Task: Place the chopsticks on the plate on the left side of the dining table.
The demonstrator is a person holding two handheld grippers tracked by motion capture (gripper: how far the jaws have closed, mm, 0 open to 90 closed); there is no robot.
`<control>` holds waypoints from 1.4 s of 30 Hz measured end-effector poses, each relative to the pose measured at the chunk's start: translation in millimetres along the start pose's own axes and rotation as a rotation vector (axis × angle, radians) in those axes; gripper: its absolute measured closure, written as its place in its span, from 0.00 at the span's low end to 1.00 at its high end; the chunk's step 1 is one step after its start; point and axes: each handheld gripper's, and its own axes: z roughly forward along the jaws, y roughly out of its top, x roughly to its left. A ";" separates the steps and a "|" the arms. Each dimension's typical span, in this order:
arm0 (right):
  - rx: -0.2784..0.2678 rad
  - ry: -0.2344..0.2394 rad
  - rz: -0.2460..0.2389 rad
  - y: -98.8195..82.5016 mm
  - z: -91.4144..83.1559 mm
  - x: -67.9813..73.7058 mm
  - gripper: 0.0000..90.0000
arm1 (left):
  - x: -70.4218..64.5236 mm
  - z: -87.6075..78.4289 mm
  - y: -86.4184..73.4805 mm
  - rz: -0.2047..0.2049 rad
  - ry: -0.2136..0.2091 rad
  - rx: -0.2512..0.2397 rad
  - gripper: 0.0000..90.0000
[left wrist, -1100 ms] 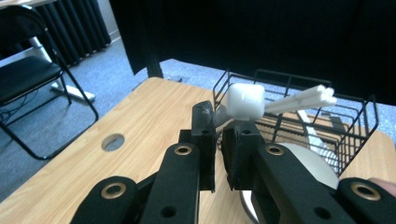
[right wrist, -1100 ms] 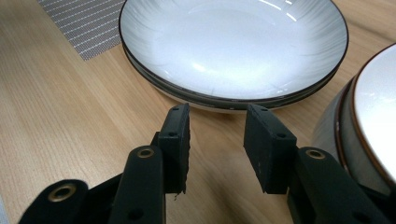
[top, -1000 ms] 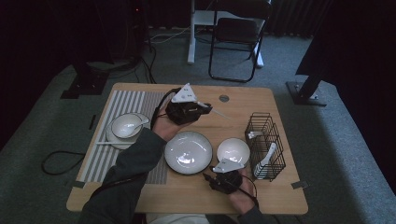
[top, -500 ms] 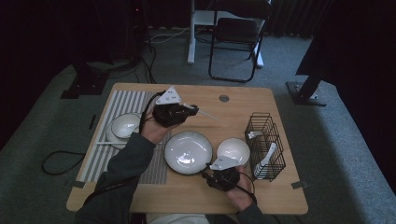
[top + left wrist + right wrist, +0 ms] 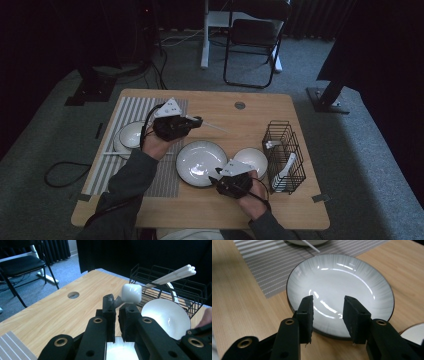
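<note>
My left gripper (image 5: pixel 197 121) hovers over the inner edge of the striped mat (image 5: pixel 120 165), shut on white chopsticks (image 5: pixel 212 126) that stick out to the right. In the left gripper view the jaws (image 5: pixel 117 302) pinch the chopsticks (image 5: pixel 131 293) at their near end. My right gripper (image 5: pixel 216 172) sits at the near rim of the large grey plate (image 5: pixel 200 162). Its jaws (image 5: pixel 328 302) stand open over the plate (image 5: pixel 342 285) with nothing between them.
A white bowl (image 5: pixel 131 135) sits on the mat at the left, with a white stick lying beside it. A smaller bowl (image 5: pixel 252 159) stands right of the plate. The black wire basket (image 5: pixel 285 155) at the right holds a white spoon (image 5: pixel 286 167). A chair stands behind the table.
My left gripper has carried the chopsticks leftward, from above the plate's far side to the mat's edge. The right gripper has edged slightly left, toward the plate's rim.
</note>
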 end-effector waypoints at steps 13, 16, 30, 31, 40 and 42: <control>-0.025 -0.021 -0.040 23.4 5.3 -7.8 0.68 | 3.5 -16.1 -14.8 -0.022 0.005 -0.005 0.94; -0.030 -0.024 -0.047 29.2 6.4 -9.5 0.68 | 3.4 -20.7 -17.0 -0.026 0.010 -0.010 0.94; -0.056 -0.039 -0.061 49.1 15.5 -18.9 0.68 | 3.6 -41.8 -33.8 -0.034 0.044 -0.019 0.94; -0.056 -0.041 -0.059 50.0 16.3 -19.6 0.68 | 4.1 -43.8 -35.5 -0.039 0.047 -0.021 0.94; -0.068 -0.063 -0.056 58.6 20.7 -28.1 0.70 | 0.2 -57.6 -42.8 -0.041 0.057 -0.038 0.94; -0.058 -0.079 -0.068 60.5 23.7 -31.5 0.70 | -1.1 -59.7 -43.3 -0.040 0.057 -0.038 0.94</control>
